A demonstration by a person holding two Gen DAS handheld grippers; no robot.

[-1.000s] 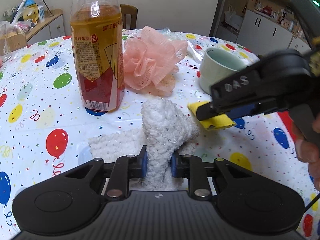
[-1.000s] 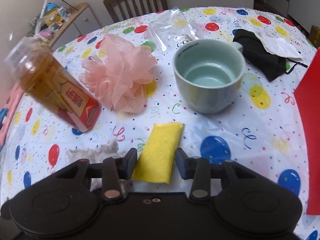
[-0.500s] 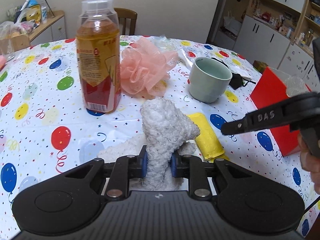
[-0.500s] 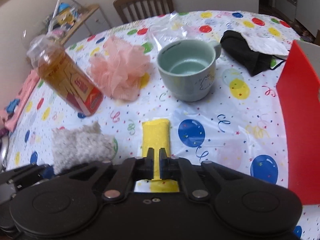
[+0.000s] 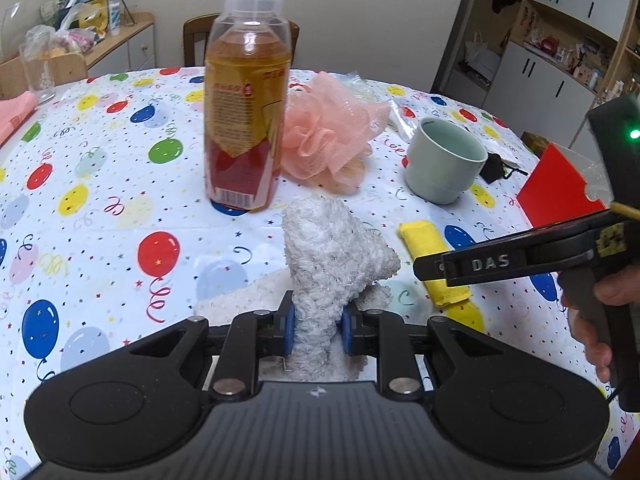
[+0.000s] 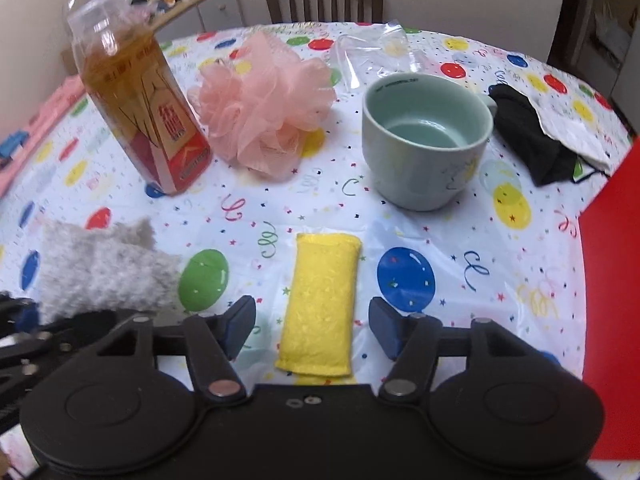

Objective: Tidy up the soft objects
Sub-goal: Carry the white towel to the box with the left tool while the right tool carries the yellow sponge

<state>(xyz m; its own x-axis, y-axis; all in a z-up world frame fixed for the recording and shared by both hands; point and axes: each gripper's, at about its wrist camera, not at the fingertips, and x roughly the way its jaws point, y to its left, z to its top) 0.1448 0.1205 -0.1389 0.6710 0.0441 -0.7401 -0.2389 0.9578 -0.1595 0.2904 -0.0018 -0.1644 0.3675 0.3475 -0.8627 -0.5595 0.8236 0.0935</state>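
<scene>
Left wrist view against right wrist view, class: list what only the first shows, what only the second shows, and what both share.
Only the left wrist view shows the left gripper shut on the fluffy white towel, and a hand holding the right gripper from the side.

Only the right wrist view shows the right gripper open, its jaws just opened, either side of the yellow sponge pad without pressing it, plus the white cloth lying on the black fabric.

Both show the amber drink bottle, pink mesh bath puff, pale green mug and balloon-print tablecloth.
</scene>
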